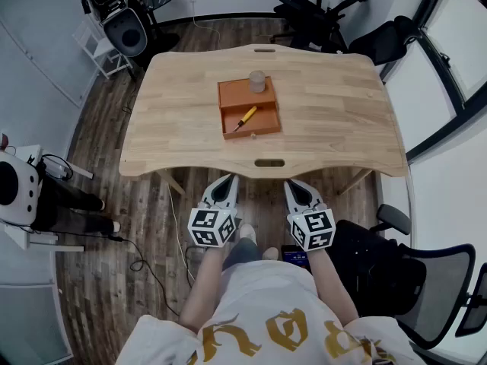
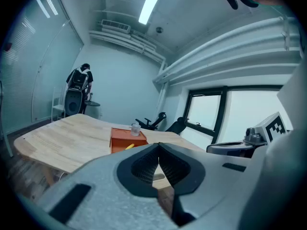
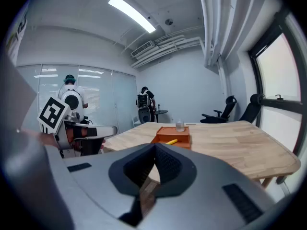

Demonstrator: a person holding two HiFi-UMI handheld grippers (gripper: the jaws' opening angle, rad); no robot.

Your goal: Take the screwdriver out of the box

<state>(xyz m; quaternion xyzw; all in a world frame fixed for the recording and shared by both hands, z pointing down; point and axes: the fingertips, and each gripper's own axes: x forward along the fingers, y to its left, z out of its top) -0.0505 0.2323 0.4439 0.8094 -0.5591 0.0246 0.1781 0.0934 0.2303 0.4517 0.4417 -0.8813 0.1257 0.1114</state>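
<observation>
jaws on the left hand-held gripper [image 1: 230, 179] are meeting tip to tip with nothing between them, and it is hovering just off the near edge of the worktop [image 1: 335, 120]. ahead, between the two tools and well apart from both, the orange box [image 1: 228, 97] is sitting mid-worktop. the yellow-handled screwdriver [image 1: 245, 118] is lying slantwise inside it, and a small clear cup [image 1: 257, 81] is standing on its far part. the right hand-held gripper [image 1: 291, 183] is likewise keeping its jaws together, empty, beside the left.
</observation>
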